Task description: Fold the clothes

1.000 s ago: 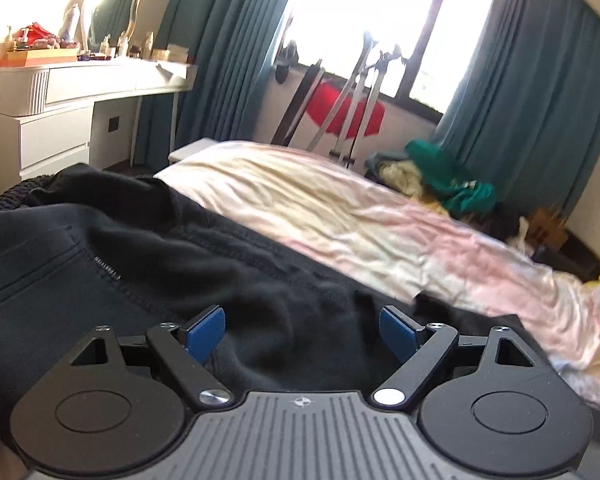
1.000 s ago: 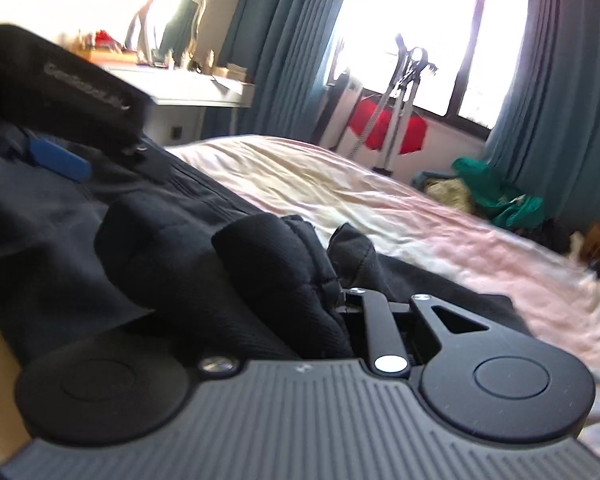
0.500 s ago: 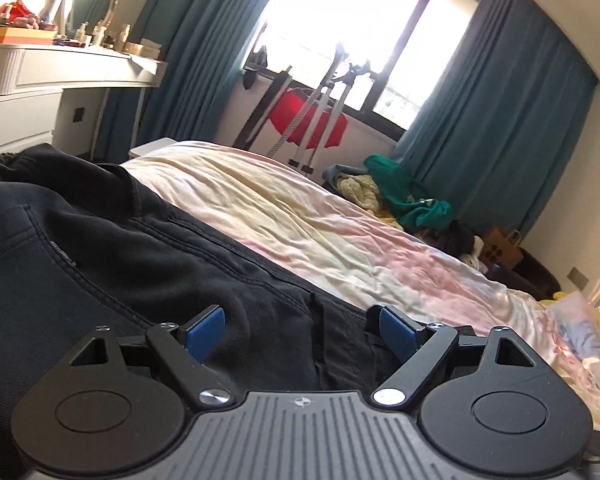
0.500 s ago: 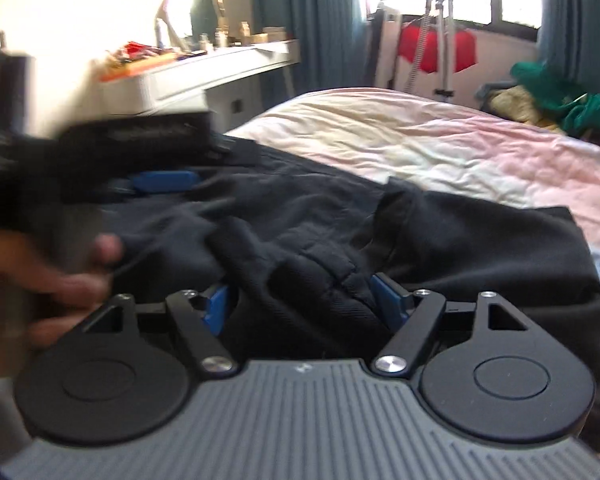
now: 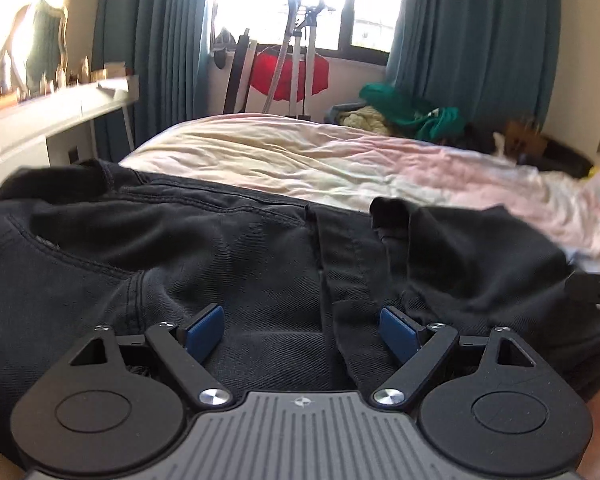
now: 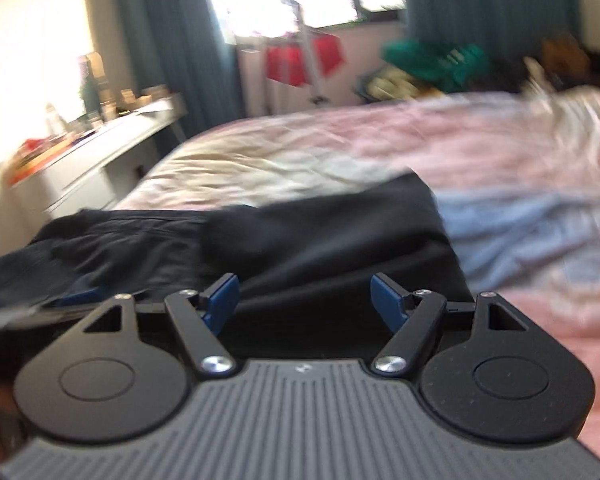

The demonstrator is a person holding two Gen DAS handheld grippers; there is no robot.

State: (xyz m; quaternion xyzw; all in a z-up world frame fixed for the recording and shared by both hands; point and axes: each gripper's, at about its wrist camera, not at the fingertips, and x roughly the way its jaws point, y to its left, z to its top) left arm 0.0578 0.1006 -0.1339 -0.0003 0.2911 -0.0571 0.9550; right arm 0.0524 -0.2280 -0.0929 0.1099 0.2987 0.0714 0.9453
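Note:
A pair of black trousers (image 5: 228,248) lies folded over on the near end of the bed, its seams and a turned-up corner showing. My left gripper (image 5: 302,330) is open, low over the cloth, nothing between its blue pads. In the right wrist view the same black trousers (image 6: 324,240) lie in front of my right gripper (image 6: 304,300), which is open and empty just above their near edge. The left gripper shows at that view's left edge (image 6: 76,298), blurred. A black part of the right gripper shows at the left wrist view's right edge (image 5: 596,286).
The bed has a crumpled pink and cream cover (image 5: 340,160). A white dresser (image 5: 60,120) with small items stands on the left. A metal stand with red cloth (image 5: 296,76) is under the window, and a heap of green clothes (image 5: 412,116) lies beyond the bed.
My right gripper let go of the bunched black cloth, opened and drew back to the right. My left gripper stayed open and swung its view right over the trousers.

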